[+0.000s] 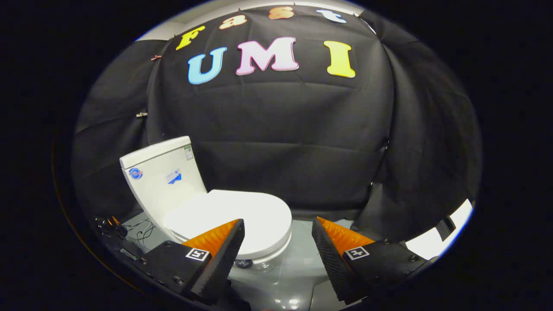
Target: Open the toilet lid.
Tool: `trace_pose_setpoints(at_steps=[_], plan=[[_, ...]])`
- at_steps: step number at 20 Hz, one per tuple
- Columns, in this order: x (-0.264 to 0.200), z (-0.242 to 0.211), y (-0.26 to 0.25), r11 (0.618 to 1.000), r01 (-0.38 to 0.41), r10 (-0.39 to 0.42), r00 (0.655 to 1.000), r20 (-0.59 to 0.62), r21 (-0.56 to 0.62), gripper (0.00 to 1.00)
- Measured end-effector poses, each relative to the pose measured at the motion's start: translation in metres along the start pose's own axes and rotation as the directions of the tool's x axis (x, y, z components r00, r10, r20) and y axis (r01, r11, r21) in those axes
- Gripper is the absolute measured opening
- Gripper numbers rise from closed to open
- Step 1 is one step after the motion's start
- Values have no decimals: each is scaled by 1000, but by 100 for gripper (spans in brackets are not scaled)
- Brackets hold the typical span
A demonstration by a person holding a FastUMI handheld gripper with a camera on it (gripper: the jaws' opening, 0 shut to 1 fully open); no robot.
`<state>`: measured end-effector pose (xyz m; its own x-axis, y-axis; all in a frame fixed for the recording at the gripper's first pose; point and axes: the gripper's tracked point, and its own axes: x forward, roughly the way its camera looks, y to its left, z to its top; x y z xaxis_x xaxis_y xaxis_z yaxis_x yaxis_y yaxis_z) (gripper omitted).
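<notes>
Approach to closed lid [242,216]. Gripper [278,231] held above and near, fingers spread wide, grasping nothing. Lid flat on bowl, just beyond left finger, its front rim partly hidden behind that fingertip. Tank [162,177] behind, far left. Best done by lowering to front rim, catching the edge from beneath, then swinging up toward tank. Cables [138,229] on floor [298,259] left of base, clear of path.
</notes>
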<state>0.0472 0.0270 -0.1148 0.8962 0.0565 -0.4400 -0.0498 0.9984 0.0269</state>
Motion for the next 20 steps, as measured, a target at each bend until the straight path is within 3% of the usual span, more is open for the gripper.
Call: trace_pose_setpoints(at_steps=[3,6,8,9,12,16,18,19,20], plan=[[34,-33,3,998,8,4,986,-168,70,97],[53,-63,27,993,-61,86,956,-279,96,97],[64,-95,34,993,-65,100,920,-379,102,97],[67,-113,43,985,-70,135,886,-444,159,98],[70,-149,56,935,-15,217,814,-539,354,98],[78,-192,38,922,50,212,765,-608,384,98],[84,-201,54,862,51,300,750,-589,504,98],[86,-201,62,830,51,340,743,-577,555,90],[90,-207,66,824,45,357,733,-579,565,83]])
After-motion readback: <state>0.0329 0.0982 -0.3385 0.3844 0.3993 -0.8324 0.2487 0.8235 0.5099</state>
